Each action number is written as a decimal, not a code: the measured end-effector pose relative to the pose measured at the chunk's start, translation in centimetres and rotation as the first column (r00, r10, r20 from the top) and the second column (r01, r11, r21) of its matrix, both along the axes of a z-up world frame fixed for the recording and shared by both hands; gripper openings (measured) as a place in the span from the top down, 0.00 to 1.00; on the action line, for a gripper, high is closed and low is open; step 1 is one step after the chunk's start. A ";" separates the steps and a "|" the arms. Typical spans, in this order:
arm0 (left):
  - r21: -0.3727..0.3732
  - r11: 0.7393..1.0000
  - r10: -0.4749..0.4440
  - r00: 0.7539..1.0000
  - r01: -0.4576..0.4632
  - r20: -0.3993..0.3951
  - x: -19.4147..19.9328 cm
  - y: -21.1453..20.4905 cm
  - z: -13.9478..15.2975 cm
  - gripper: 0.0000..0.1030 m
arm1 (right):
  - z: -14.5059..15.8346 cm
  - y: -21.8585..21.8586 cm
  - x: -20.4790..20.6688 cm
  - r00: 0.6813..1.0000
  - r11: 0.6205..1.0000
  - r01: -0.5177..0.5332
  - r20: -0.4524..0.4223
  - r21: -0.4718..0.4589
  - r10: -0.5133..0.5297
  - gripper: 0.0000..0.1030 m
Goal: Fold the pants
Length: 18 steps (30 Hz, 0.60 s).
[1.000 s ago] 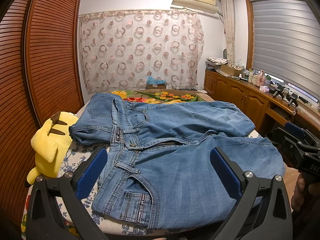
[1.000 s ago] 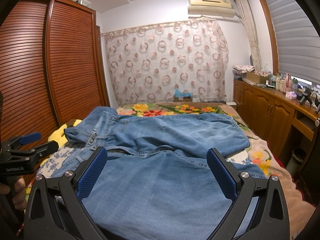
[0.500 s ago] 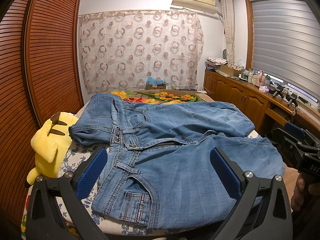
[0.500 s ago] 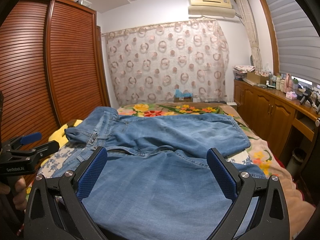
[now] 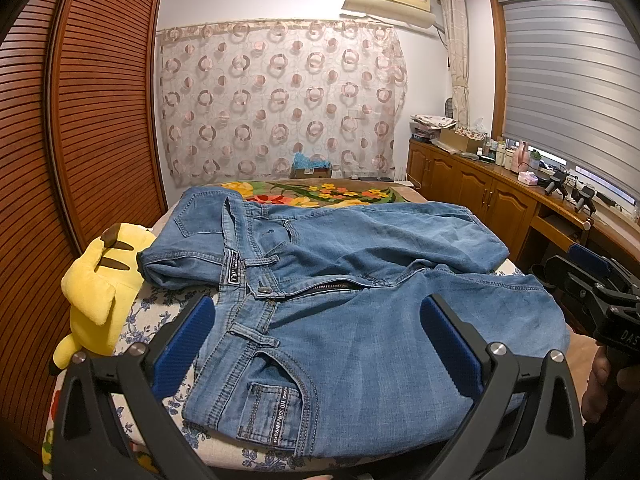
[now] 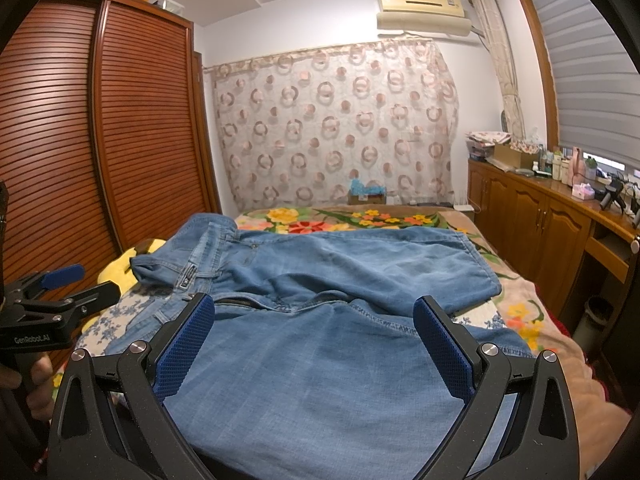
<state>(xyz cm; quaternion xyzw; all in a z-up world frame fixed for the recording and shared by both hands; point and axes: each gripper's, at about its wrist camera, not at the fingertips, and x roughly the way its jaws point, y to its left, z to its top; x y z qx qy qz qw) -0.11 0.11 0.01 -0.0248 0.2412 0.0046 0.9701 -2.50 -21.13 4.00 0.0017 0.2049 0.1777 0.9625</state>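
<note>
Light blue jeans (image 5: pixel 360 320) lie spread on the bed, waistband to the left, zipper open, legs running right; the far leg is shorter and partly folded. They also show in the right wrist view (image 6: pixel 320 360). My left gripper (image 5: pixel 316 320) is open and empty, held above the near waistband and front pocket. My right gripper (image 6: pixel 314 320) is open and empty above the near leg. Each gripper shows at the edge of the other's view: the right one (image 5: pixel 592 276) at the right, the left one (image 6: pixel 60 284) at the left.
A yellow plush toy (image 5: pixel 100 280) lies on the bed's left edge beside the waistband. A floral blanket (image 5: pixel 320 196) covers the far bed. A brown slatted wardrobe (image 5: pixel 80 140) stands at the left. Wooden cabinets (image 5: pixel 480 196) with clutter line the right wall.
</note>
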 end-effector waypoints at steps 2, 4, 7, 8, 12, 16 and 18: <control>0.000 1.000 0.000 1.000 0.000 0.000 0.0 0.0 0.0 0.00 | 0.0 0.0 0.0 1.000 1.000 0.000 0.000 0.000 0.000 0.02; 0.000 1.000 0.000 1.000 0.000 -0.002 0.0 0.0 0.0 0.00 | -0.1 0.0 0.0 1.000 1.000 -0.001 0.000 0.000 0.001 0.02; -0.001 1.000 -0.003 1.000 0.003 -0.009 -0.2 0.0 0.6 0.00 | -0.1 0.0 0.0 1.000 1.000 -0.001 -0.001 -0.002 0.001 0.02; 0.002 1.000 0.000 1.000 0.000 -0.016 -0.2 0.1 0.6 0.00 | -0.2 -0.1 0.1 1.000 1.000 -0.001 -0.005 -0.003 0.001 0.02; -0.002 1.000 0.007 0.999 -0.007 -0.041 0.1 0.4 -0.1 0.00 | -0.4 -0.6 0.6 1.000 1.000 -0.007 -0.026 -0.004 0.007 0.01; -0.011 1.000 0.021 0.997 -0.022 -0.068 0.4 0.9 -1.3 0.00 | -1.0 -0.9 0.9 0.999 1.000 -0.001 -0.042 -0.009 0.001 0.02; -0.015 1.000 0.023 0.997 -0.024 -0.079 0.7 1.6 -2.1 0.00 | -1.4 -1.3 1.0 0.999 1.000 0.003 -0.051 -0.014 -0.004 0.02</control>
